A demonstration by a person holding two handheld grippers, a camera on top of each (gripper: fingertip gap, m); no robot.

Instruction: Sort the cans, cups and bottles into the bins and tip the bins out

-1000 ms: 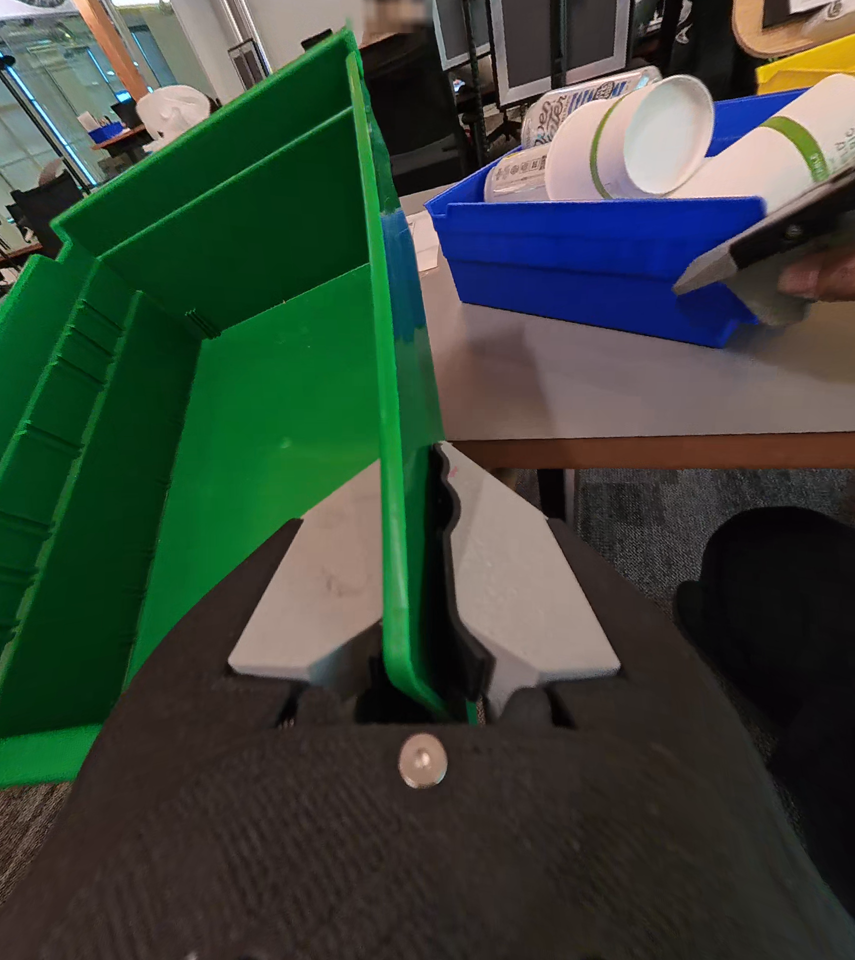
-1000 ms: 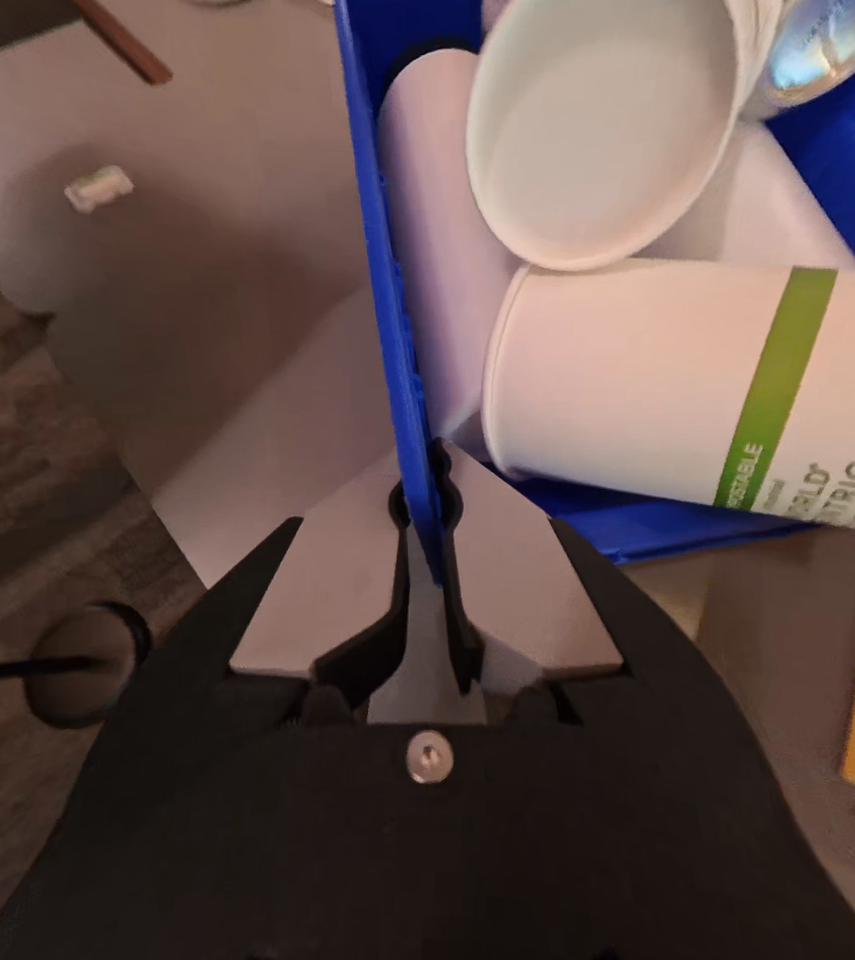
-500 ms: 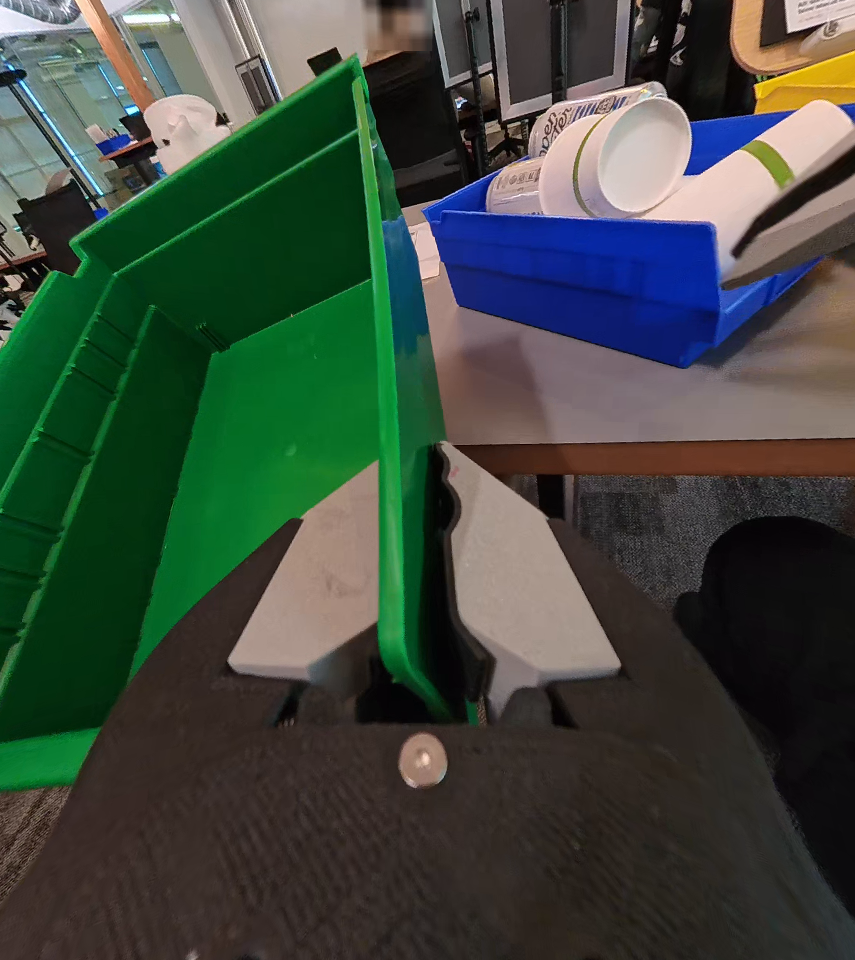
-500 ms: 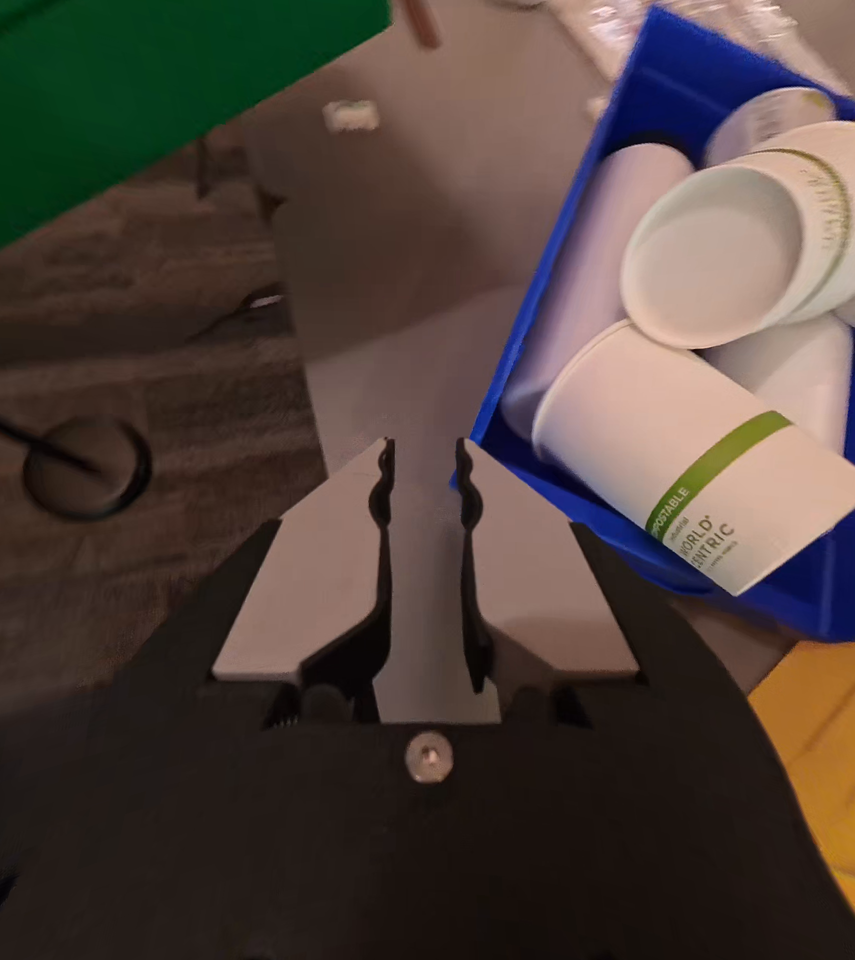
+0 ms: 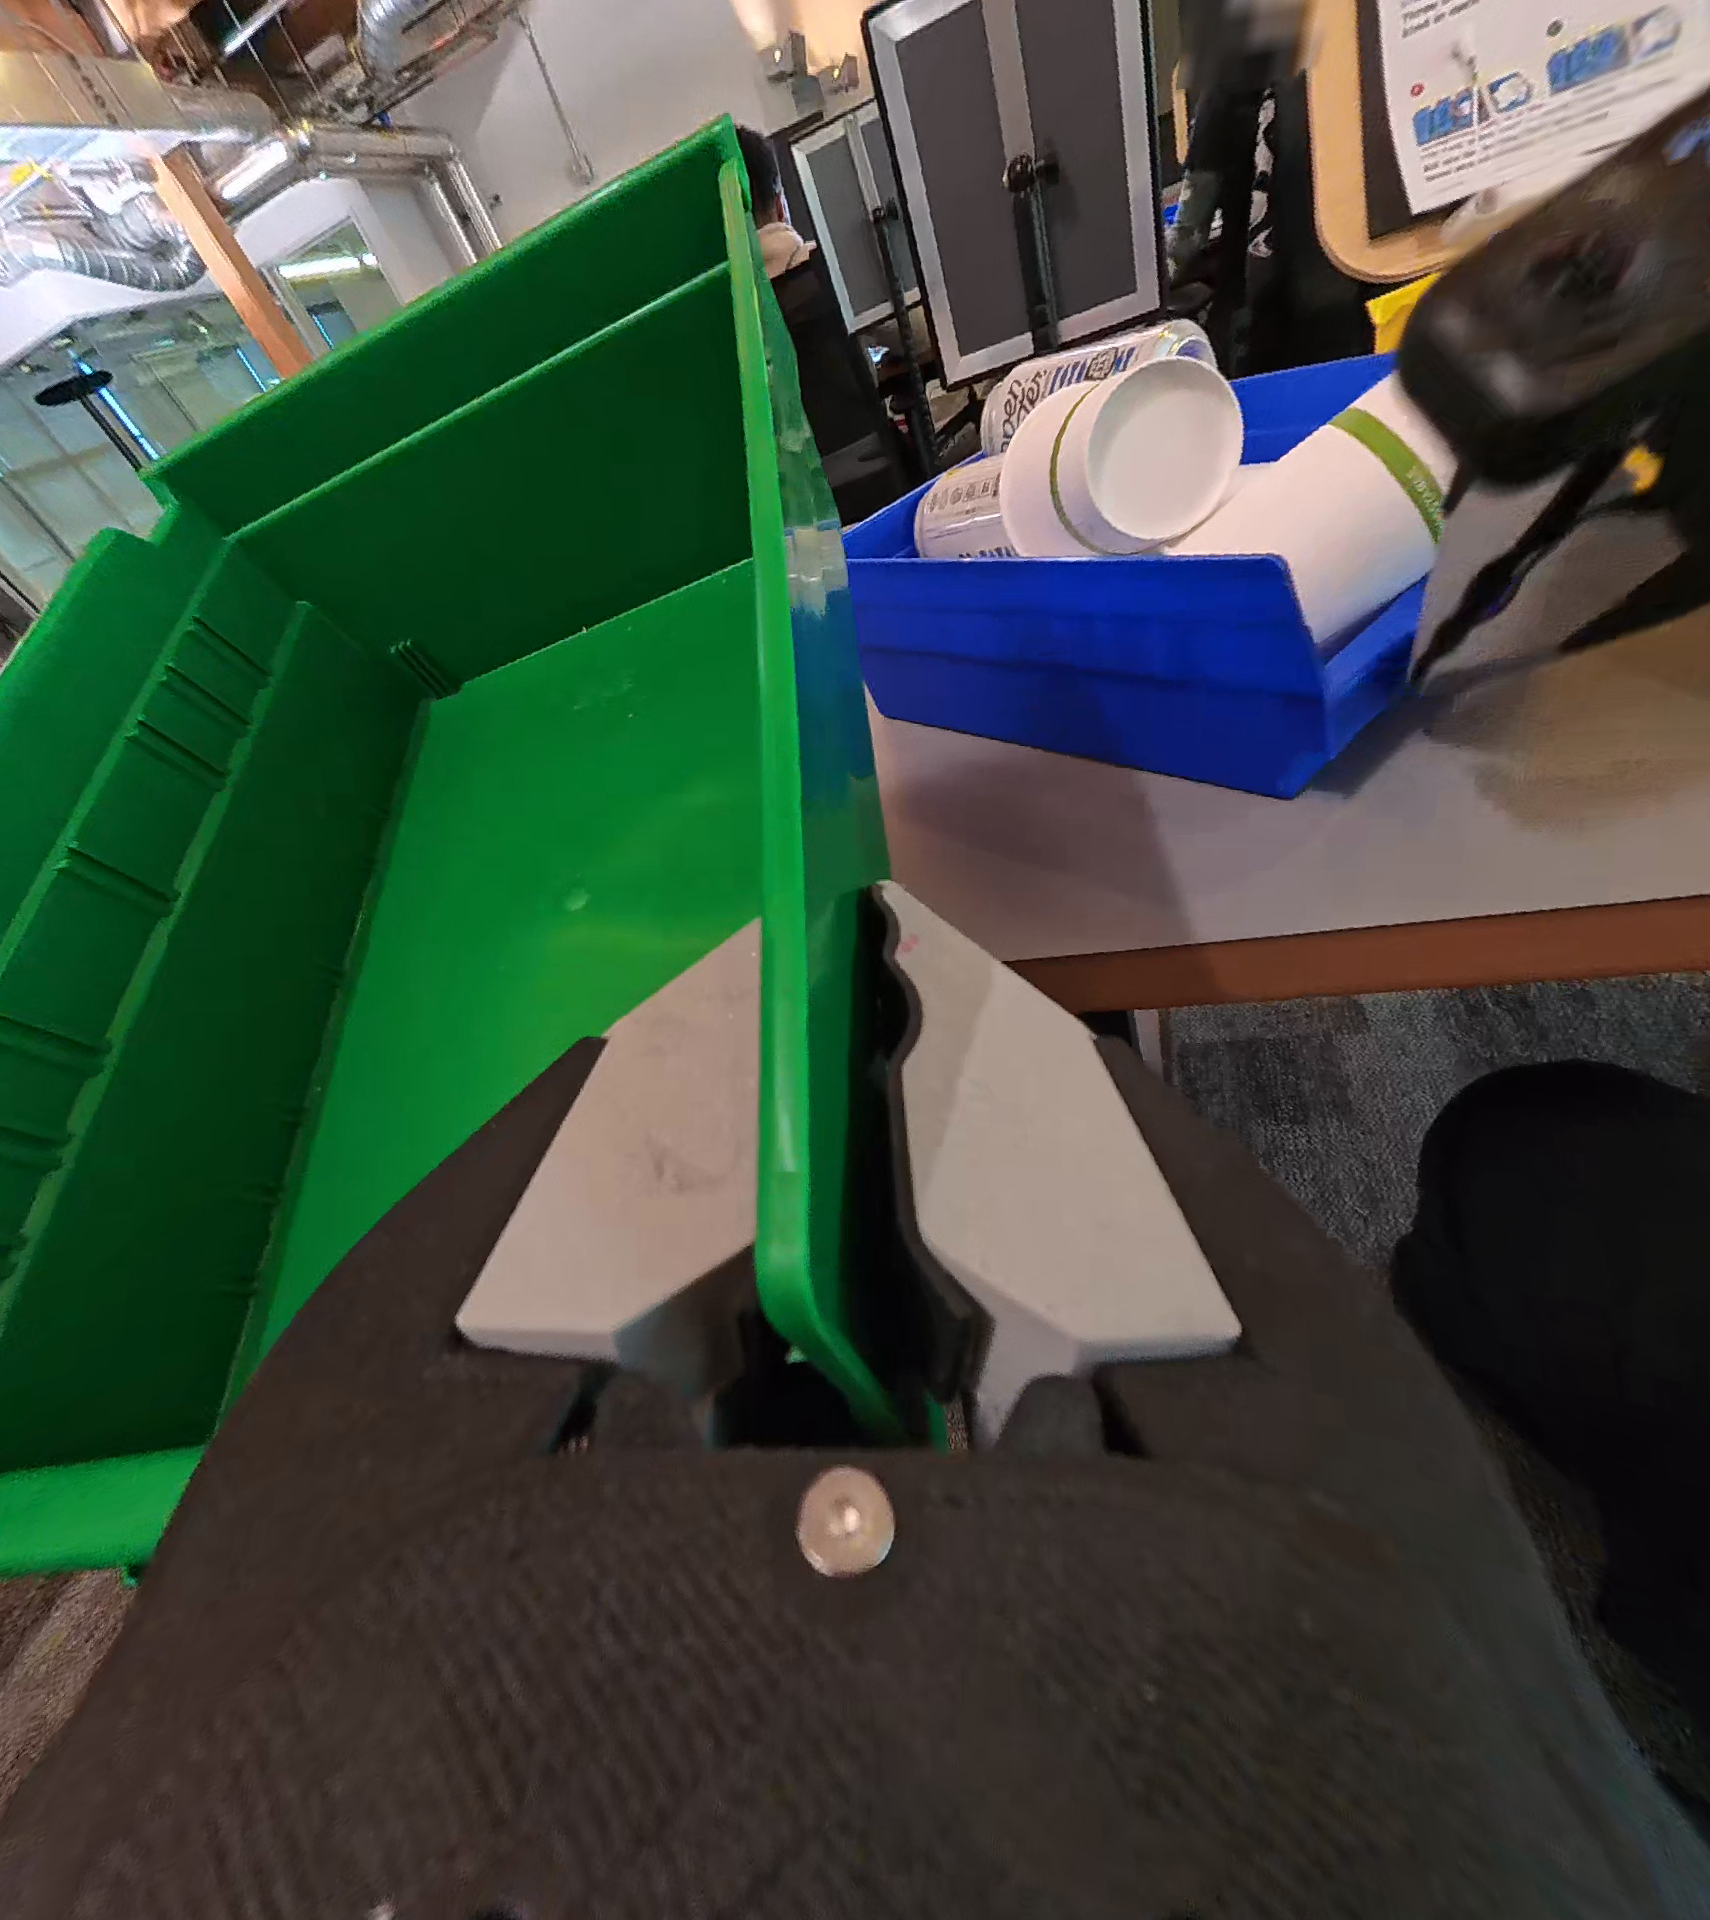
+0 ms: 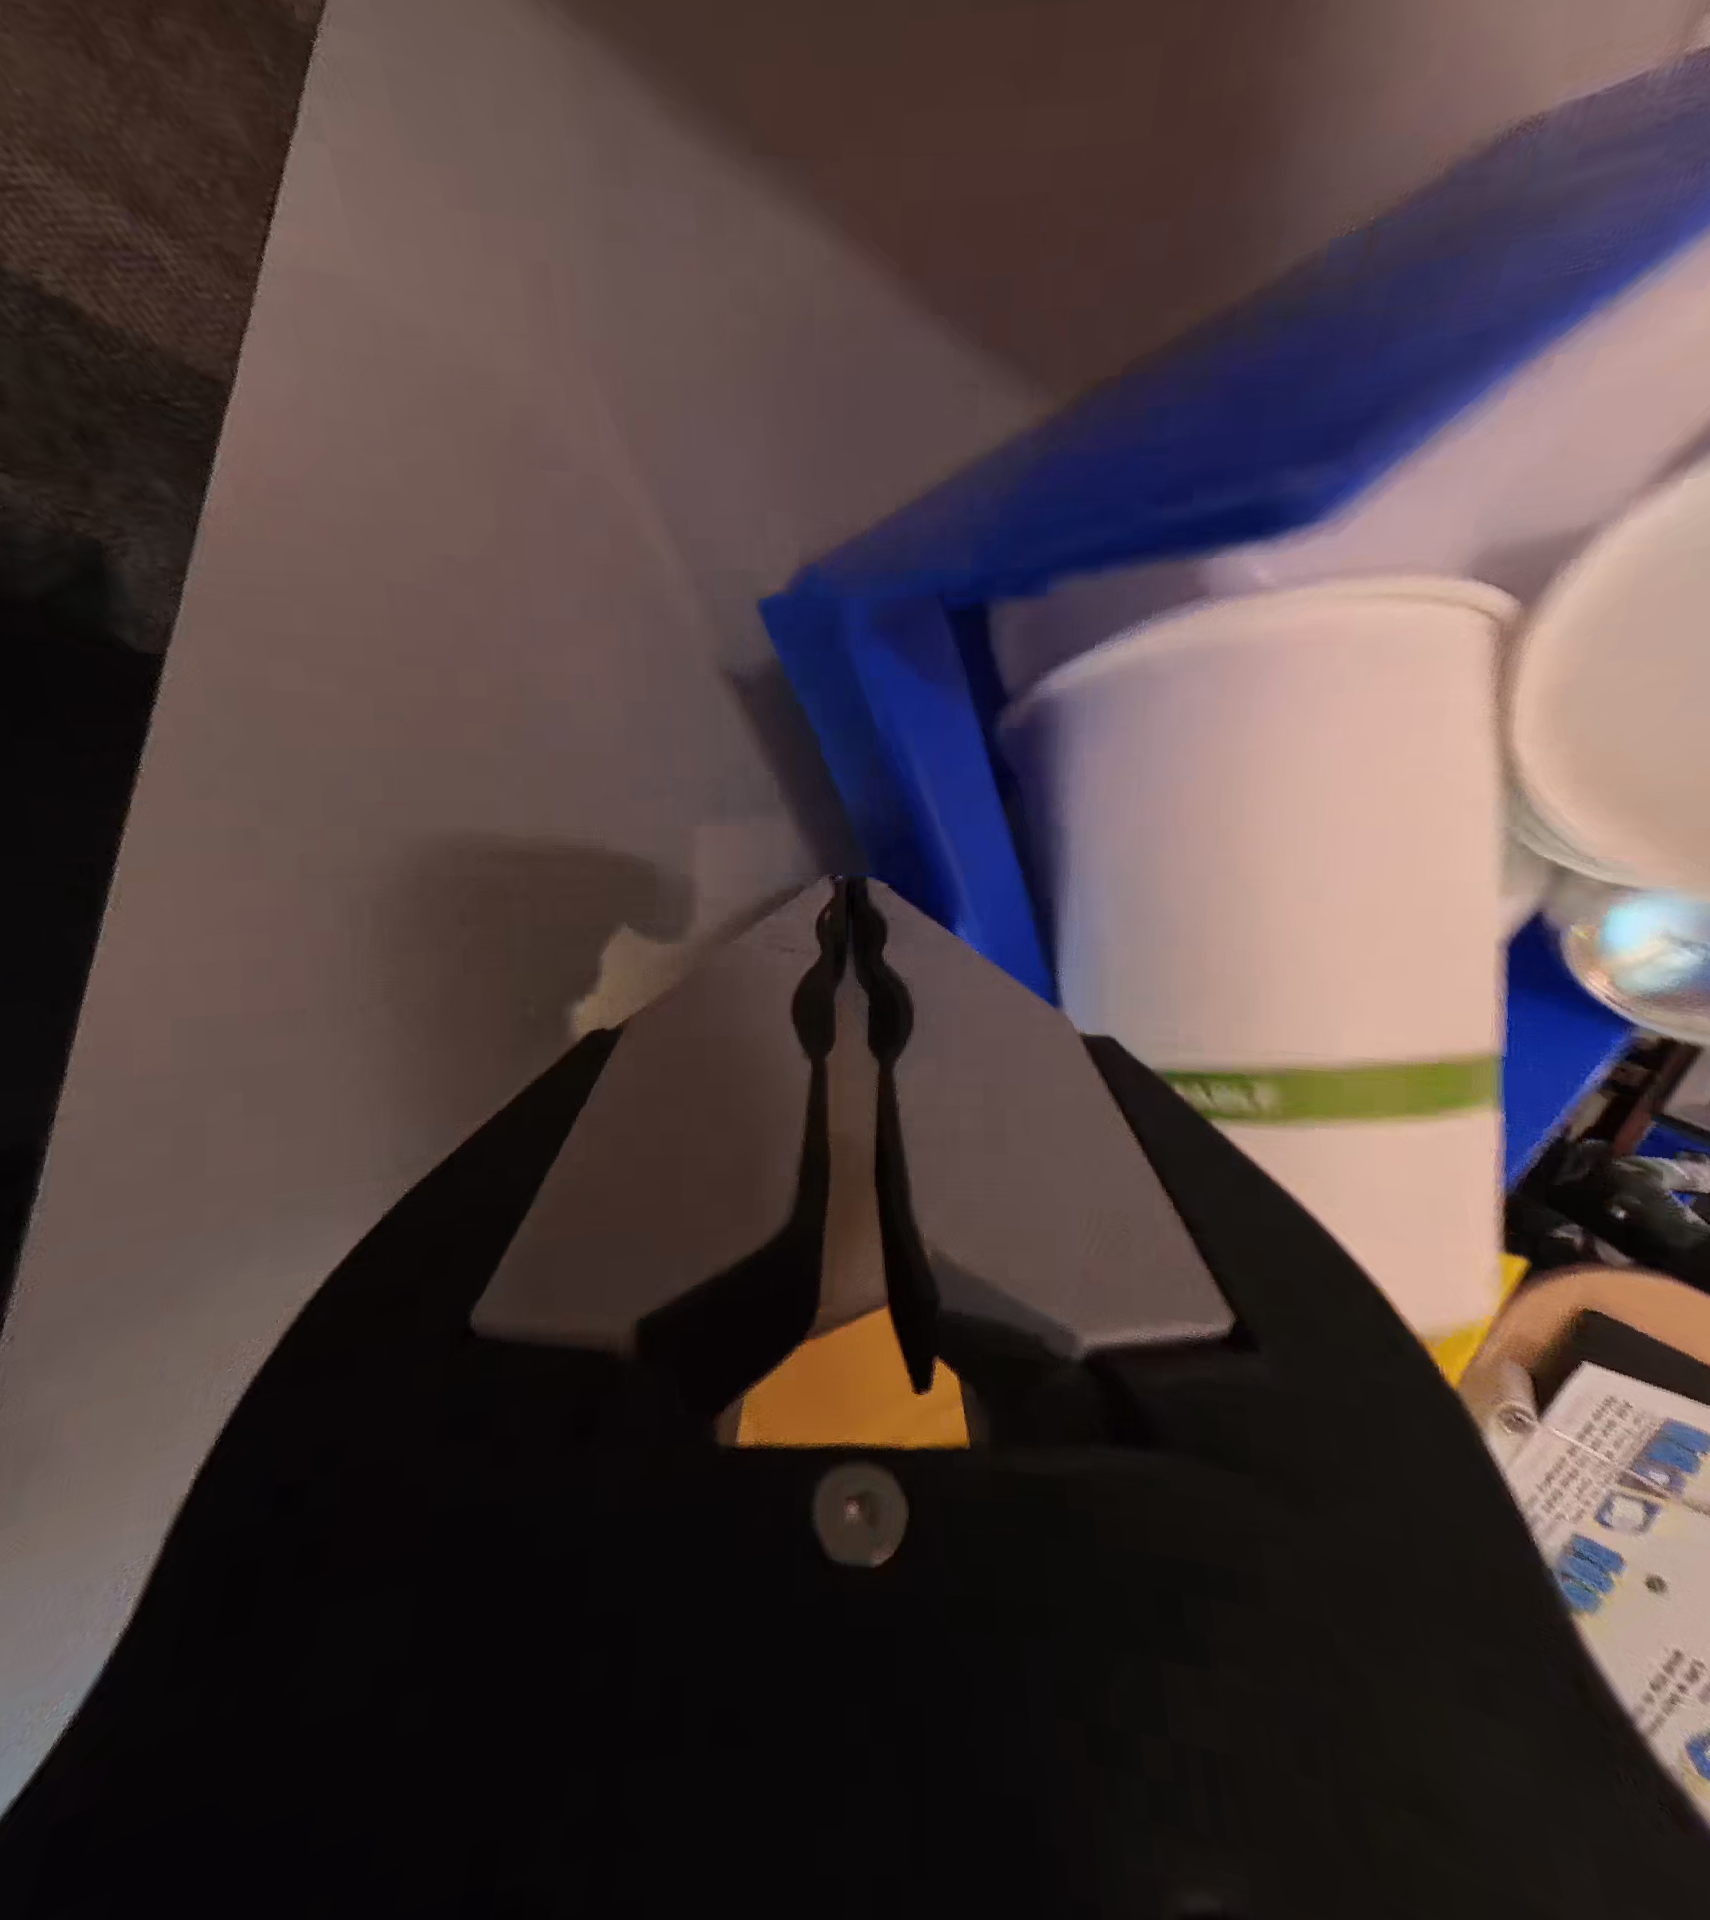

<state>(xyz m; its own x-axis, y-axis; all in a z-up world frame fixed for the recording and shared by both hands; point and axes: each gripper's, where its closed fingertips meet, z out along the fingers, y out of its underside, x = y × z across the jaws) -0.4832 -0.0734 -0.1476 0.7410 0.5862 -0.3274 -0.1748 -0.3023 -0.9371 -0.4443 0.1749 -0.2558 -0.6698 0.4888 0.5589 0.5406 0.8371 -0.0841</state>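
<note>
My left gripper is shut on the right wall of an empty green bin. It holds the bin tilted, off the table's near edge. A blue bin stands on the grey table. It holds white paper cups with green bands and cans. My right gripper is shut and empty, its tips beside the near corner of the blue bin, just above the table. It also shows in the left wrist view. A cup and a can's shiny end lie in the bin.
A yellow bin sits behind the blue one at the far right. A printed sheet lies on a wooden board. A person's dark-clad leg is below the table edge over grey carpet. Screens stand behind the table.
My right gripper let go of the blue bin's wall, opened, then shut empty and swung to the bin's corner. The left gripper and green bin barely moved.
</note>
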